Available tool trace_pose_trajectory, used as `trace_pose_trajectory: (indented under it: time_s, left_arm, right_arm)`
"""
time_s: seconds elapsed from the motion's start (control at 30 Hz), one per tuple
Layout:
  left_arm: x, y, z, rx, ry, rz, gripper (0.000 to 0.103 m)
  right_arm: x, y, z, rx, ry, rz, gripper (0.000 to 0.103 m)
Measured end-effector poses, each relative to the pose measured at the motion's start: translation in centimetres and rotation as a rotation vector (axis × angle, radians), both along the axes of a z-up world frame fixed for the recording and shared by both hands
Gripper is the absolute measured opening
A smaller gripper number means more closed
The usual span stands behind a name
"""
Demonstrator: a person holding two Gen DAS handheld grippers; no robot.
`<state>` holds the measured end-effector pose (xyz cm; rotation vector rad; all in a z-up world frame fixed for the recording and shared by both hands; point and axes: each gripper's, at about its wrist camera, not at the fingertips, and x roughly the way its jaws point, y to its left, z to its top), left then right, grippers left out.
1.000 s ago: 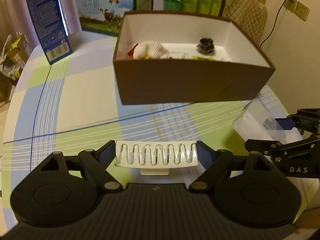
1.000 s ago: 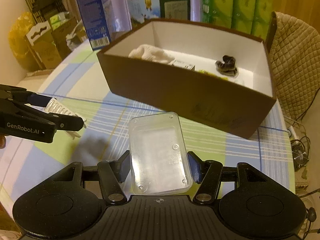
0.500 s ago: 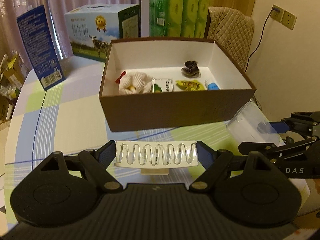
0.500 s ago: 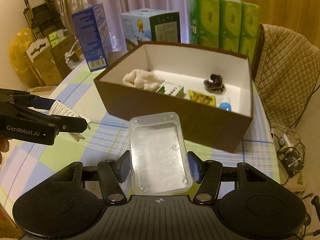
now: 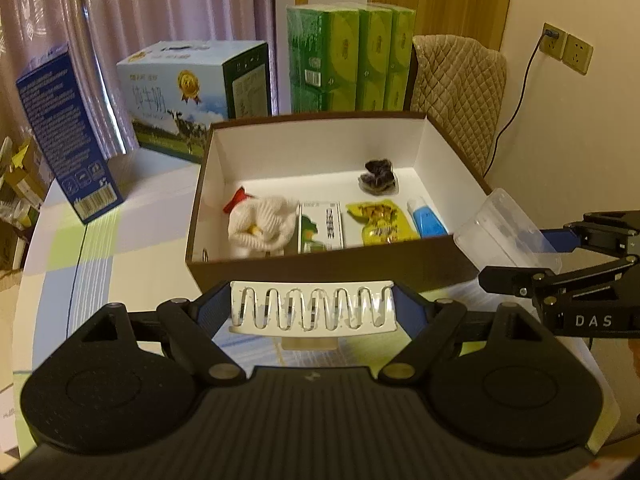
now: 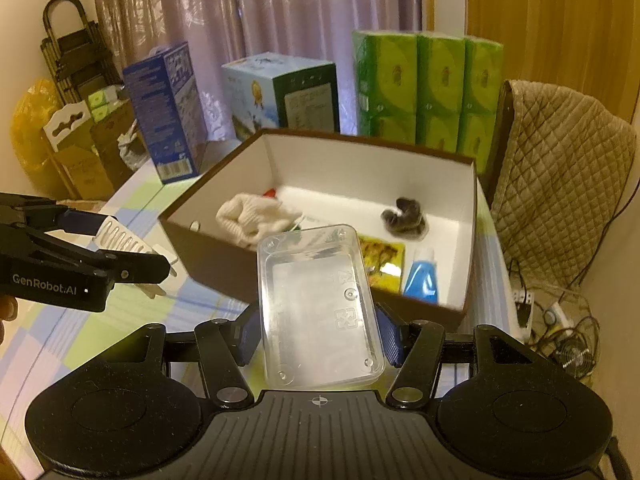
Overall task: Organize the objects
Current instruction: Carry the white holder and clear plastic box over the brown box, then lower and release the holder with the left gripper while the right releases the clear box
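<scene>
Above the brown box's (image 5: 320,270) near rim, left gripper (image 5: 312,312) pinches a white clip (image 5: 312,307), right gripper (image 6: 318,330) a clear tray (image 6: 320,312).

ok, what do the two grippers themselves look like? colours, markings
Both are matte black handheld units with linkage arms, silver pivot pins, round discs on a ribbed base and blue finger pads. The left gripper reads "GenRobot.AI" in white on its side; the right gripper reads "DAS". No cables or sleeves show.

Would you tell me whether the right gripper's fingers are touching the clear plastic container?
Touching: the right wrist view shows both blue fingers pressed against the sides of the clear plastic container.
</scene>
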<state>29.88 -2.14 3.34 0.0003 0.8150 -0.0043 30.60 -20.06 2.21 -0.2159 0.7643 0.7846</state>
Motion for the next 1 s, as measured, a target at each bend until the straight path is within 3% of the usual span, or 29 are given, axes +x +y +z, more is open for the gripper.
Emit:
trace_pose_trajectory:
  time_s: [0.4,1.0]
  left_arm:
    - [5.7,-0.2,1.0,0.029,-0.034,-0.005,0.082]
    - [14.0,0.9,-0.5,0.074,-0.011,0.003,0.082]
  right_arm:
    - [5.7,1.6,1.0,0.023,-0.034,-0.017,0.056]
    - [13.0,5.2,-1.6,-0.008,-0.006,-0.034,0.056]
